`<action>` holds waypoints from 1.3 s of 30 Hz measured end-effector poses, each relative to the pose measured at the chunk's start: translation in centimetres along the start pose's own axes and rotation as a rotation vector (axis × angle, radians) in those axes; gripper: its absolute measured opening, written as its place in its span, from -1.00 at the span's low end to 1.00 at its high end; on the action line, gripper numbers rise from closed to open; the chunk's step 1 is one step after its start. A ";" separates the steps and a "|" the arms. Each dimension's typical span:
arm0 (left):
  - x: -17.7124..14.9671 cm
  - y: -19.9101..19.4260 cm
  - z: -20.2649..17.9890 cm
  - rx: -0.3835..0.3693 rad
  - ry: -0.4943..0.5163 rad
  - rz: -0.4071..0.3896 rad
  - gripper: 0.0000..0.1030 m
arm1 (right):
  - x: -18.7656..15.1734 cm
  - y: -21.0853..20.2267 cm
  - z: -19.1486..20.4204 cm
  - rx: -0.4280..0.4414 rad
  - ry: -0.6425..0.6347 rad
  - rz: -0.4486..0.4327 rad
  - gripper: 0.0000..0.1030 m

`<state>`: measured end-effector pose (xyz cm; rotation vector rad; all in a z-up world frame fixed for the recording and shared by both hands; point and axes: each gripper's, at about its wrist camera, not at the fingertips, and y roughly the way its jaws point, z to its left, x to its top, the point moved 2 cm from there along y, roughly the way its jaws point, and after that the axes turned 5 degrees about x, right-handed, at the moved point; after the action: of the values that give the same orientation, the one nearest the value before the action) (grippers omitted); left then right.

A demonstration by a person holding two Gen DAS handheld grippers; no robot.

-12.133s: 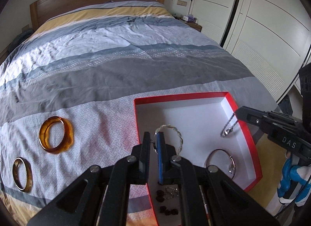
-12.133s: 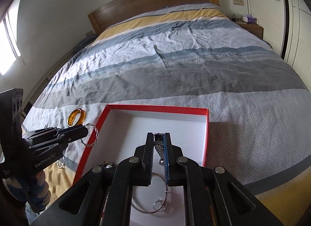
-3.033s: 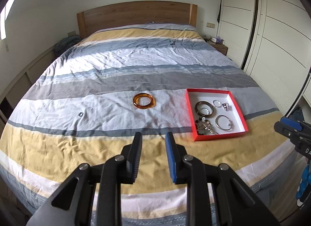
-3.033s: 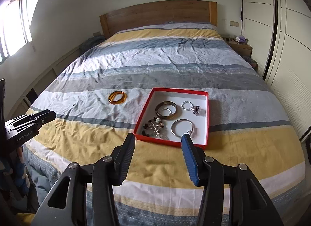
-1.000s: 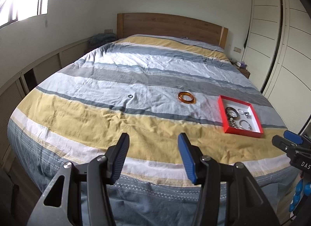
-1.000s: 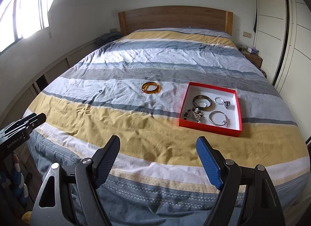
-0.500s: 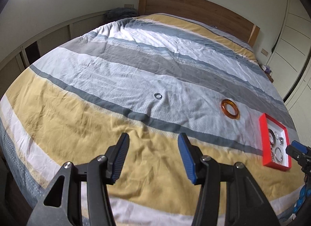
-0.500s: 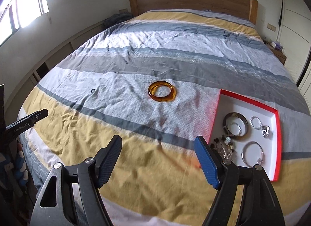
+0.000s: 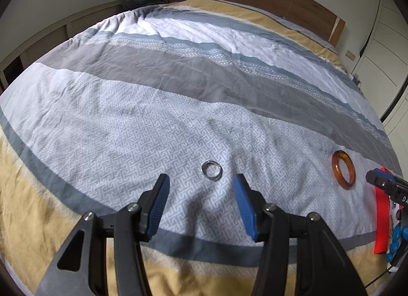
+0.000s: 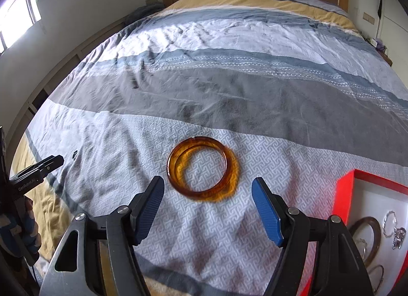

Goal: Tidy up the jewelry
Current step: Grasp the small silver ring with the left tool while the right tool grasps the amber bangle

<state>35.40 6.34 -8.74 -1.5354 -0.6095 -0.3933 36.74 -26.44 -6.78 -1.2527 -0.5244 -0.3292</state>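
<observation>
While both sets of jaws gape apart: silver ring and amber bangle just ahead, untouched.

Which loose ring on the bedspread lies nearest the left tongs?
The small silver ring, just ahead of the open left tongs; the larger amber bangle lies far right.

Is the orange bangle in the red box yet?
No, it is out. The bangle lies flat on the bedspread, left of the red box, apart from it.
</observation>
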 end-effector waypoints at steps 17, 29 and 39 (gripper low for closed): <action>-0.5 4.3 -1.6 0.008 0.057 -0.031 -0.64 | 0.8 6.7 -2.3 0.004 0.062 0.038 -0.06; -1.0 2.2 -2.2 0.028 0.066 -0.054 -0.64 | 0.0 5.2 -1.2 0.022 0.022 0.039 -0.78; -0.9 -1.8 -4.4 -0.003 0.091 -0.079 -0.64 | -0.8 0.3 -0.8 0.031 0.030 -0.014 -0.79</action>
<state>34.12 1.87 -7.55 -1.4906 -0.5995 -0.5216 36.41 -27.12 -7.63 -1.2130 -0.5110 -0.3495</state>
